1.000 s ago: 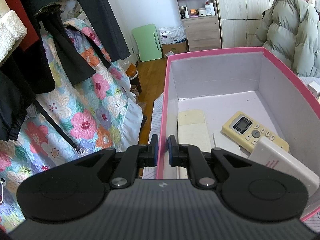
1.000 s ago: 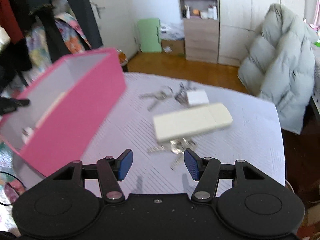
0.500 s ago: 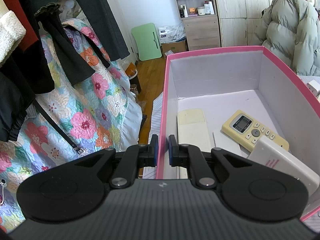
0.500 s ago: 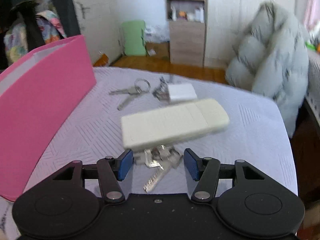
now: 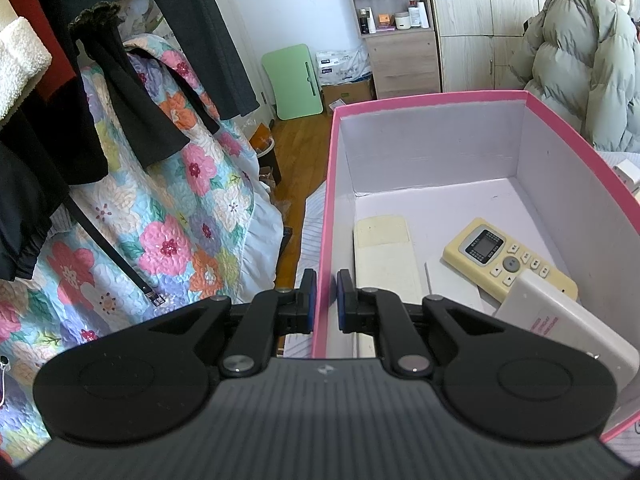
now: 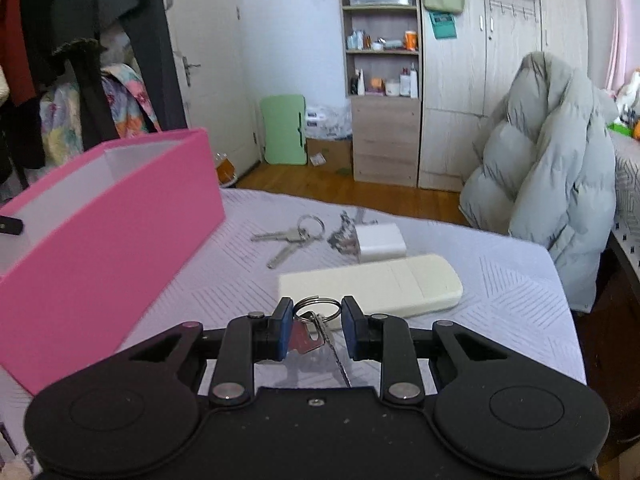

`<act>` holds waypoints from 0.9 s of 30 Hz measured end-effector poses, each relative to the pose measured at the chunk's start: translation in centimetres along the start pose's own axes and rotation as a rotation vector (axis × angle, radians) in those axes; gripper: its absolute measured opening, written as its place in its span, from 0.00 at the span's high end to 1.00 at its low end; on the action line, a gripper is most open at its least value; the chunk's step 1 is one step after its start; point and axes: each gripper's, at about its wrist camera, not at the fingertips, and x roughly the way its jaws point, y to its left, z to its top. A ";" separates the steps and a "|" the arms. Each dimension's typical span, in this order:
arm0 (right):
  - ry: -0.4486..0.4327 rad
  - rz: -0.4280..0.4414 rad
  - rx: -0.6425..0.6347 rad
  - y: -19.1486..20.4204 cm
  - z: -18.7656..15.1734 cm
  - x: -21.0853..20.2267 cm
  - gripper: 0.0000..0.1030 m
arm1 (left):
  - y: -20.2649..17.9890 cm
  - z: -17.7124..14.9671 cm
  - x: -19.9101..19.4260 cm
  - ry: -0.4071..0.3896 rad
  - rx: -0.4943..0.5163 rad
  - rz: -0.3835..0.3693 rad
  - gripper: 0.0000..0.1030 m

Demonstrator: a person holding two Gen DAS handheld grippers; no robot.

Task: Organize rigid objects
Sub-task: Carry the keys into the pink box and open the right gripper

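The near wall of the pink box (image 5: 324,216) is pinched between the pads of the left gripper (image 5: 323,300) (its jaws nearly pressed together). Inside the box a yellow remote (image 5: 508,260) is seen lying beside a cream remote (image 5: 384,256). The right gripper (image 6: 316,326) is closing around a key bunch (image 6: 314,326) on the table (image 6: 520,288), the ring just touched by the pads, with a white remote (image 6: 372,284) lying just beyond.
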 end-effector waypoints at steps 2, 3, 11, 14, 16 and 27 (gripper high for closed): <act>-0.018 0.008 -0.012 0.6 0.4 -0.7 0.71 | 0.0 0.0 0.0 0.001 -0.001 -0.001 0.92; -0.026 0.013 -0.018 0.8 0.7 -1.0 0.71 | -0.1 0.0 0.0 0.000 -0.001 0.000 0.91; -0.120 0.082 -0.092 3.6 3.4 -4.2 0.71 | 0.1 -0.2 0.1 0.000 -0.015 -0.008 0.92; -0.152 0.134 -0.104 4.6 4.8 -5.2 0.71 | 0.2 -0.2 0.1 -0.001 -0.014 -0.008 0.92; -0.175 0.168 -0.114 5.4 5.7 -5.7 0.71 | 0.2 -0.2 0.1 -0.002 -0.018 -0.011 0.92; -0.141 0.429 -0.144 10.4 10.3 -4.9 0.71 | 0.6 -0.2 -0.1 -0.010 -0.025 -0.026 0.93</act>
